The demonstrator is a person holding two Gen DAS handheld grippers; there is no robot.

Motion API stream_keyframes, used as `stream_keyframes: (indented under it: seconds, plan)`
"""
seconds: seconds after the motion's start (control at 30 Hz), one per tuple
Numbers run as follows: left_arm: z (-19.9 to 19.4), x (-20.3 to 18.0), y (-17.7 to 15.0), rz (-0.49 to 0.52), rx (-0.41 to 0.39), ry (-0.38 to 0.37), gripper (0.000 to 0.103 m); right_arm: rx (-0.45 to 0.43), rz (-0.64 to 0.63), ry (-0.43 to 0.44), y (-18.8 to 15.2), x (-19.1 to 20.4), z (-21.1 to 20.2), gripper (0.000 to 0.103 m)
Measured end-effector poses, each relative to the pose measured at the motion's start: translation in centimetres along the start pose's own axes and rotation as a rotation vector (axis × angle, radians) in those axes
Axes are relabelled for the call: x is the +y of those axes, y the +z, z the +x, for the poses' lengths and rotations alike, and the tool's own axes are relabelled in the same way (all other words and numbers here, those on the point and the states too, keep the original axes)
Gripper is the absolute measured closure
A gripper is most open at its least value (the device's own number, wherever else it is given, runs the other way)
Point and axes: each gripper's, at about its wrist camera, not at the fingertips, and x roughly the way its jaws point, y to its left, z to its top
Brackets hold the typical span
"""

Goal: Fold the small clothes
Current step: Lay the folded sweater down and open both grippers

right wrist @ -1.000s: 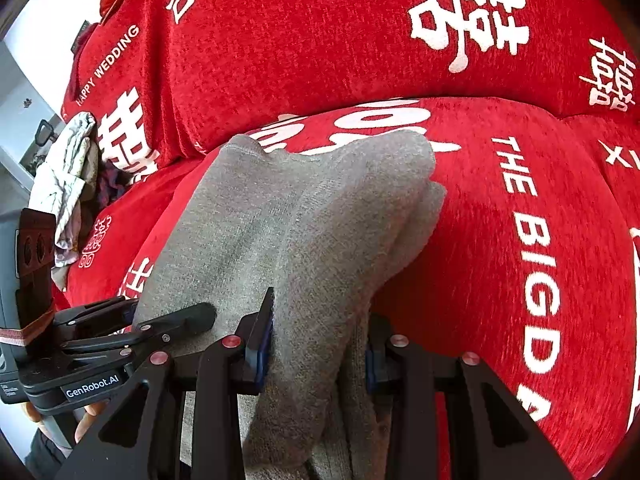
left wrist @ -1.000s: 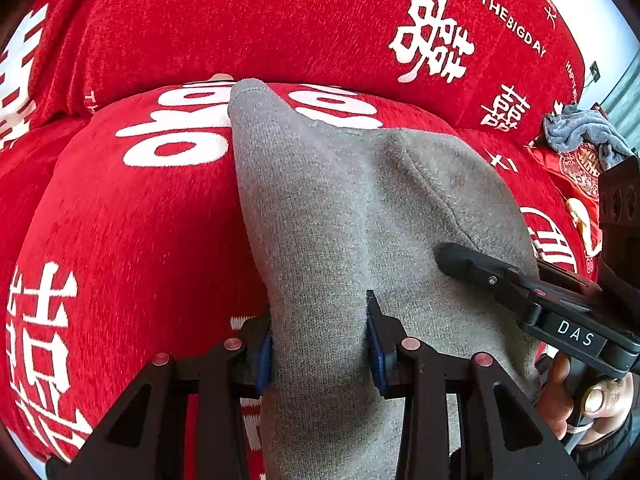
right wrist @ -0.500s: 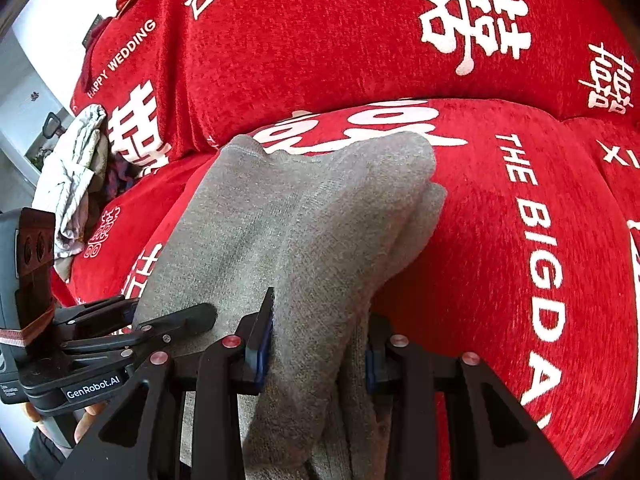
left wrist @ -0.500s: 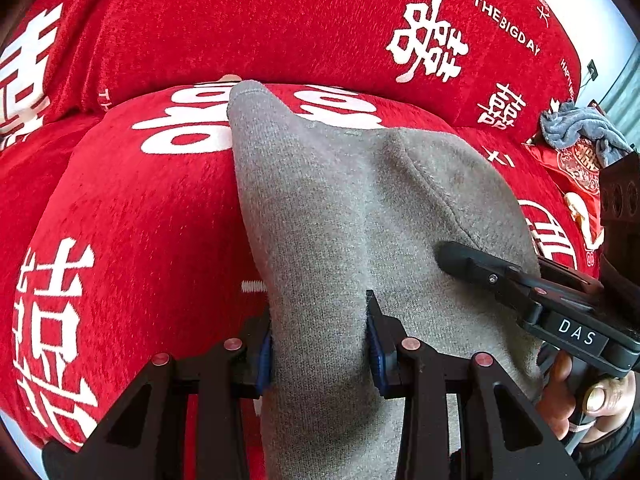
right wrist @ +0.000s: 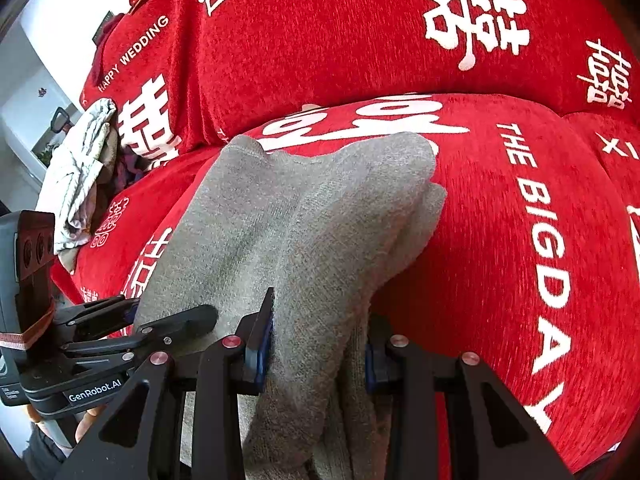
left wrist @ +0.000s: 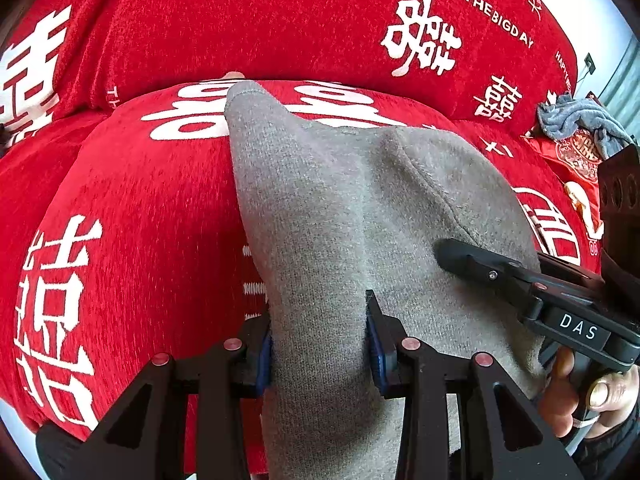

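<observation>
Since the earlier frames the red printed cover [left wrist: 132, 216] has slid sideways under both cameras while the grey socks [left wrist: 344, 208] keep their place between the claws: you are carrying them across, grips unchanged. Left to right: your left gripper [left wrist: 319, 336] is pinching a bunched fold of the near edge, blue pads pressed into the knit on both sides. The socks drape forward from there onto the cushion, far tips resting on the white lettering. Your right gripper [right wrist: 319, 340] is clamped on the neighbouring fold, two layers visible between its pads. Expect light, limp, stretchy knit, not slippery and not fragile; it sags wherever unsupported. Best hold looks like the doubled edges you have now, kept level. A grey rag [left wrist: 576, 122] lies well apart at the far right.
</observation>
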Motion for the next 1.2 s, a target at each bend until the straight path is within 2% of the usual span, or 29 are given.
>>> stream_keyframes:
  seconds: [0.33, 0.4, 0.5, 0.57, 0.63, 0.73, 0.77, 0.9, 1.0, 1.07, 1.1, 1.2]
  plan:
    - [0.2, 0.5, -1.3, -0.006, -0.011, -0.009, 0.063, -0.005, 0.001, 0.016, -0.9, -0.4, 0.1, 0.066]
    - [0.2, 0.6, -1.6, -0.010, -0.018, -0.005, 0.059, 0.000, 0.000, 0.012, -1.0, -0.6, 0.3, 0.065]
    - [-0.4, 0.8, -1.9, -0.011, -0.041, 0.029, 0.045, 0.024, 0.015, -0.019, -1.1, -1.4, 0.7, 0.057]
    - [-1.6, 1.2, -2.0, -0.023, -0.084, 0.064, 0.027, 0.017, 0.043, -0.031, -1.2, -2.1, 0.3, 0.055]
    - [-3.3, 2.0, -1.9, -0.046, -0.147, 0.072, 0.019, -0.012, 0.068, -0.035, -1.2, -2.8, -0.8, 0.055]
    - [-4.7, 2.8, -0.9, -0.076, -0.181, 0.046, 0.019, -0.114, 0.009, -0.079, -0.8, -2.0, -3.6, 0.055]
    - [-4.9, 2.6, -0.4, -0.070, -0.180, 0.045, 0.019, -0.137, -0.017, -0.067, -0.6, -1.5, -4.2, 0.055]
    - [-3.8, 0.2, 1.4, 0.021, -0.162, 0.090, 0.019, -0.143, -0.114, 0.040, 0.4, 1.2, -4.7, 0.055]
    - [-1.4, -1.0, 2.8, 0.070, -0.117, 0.189, 0.019, -0.084, -0.108, 0.043, 1.2, 1.4, -2.1, 0.055]
    - [1.0, -0.7, 3.7, 0.085, -0.065, 0.291, 0.019, -0.046, -0.085, 0.020, 1.6, 0.5, -0.5, 0.055]
    - [2.0, -0.2, 4.1, 0.077, -0.036, 0.306, 0.019, -0.037, -0.080, -0.004, 1.8, 0.1, 0.3, 0.055]
    - [4.3, 2.0, 4.7, 0.020, 0.027, 0.257, 0.019, -0.015, -0.043, -0.018, 2.7, -1.8, 2.3, 0.055]
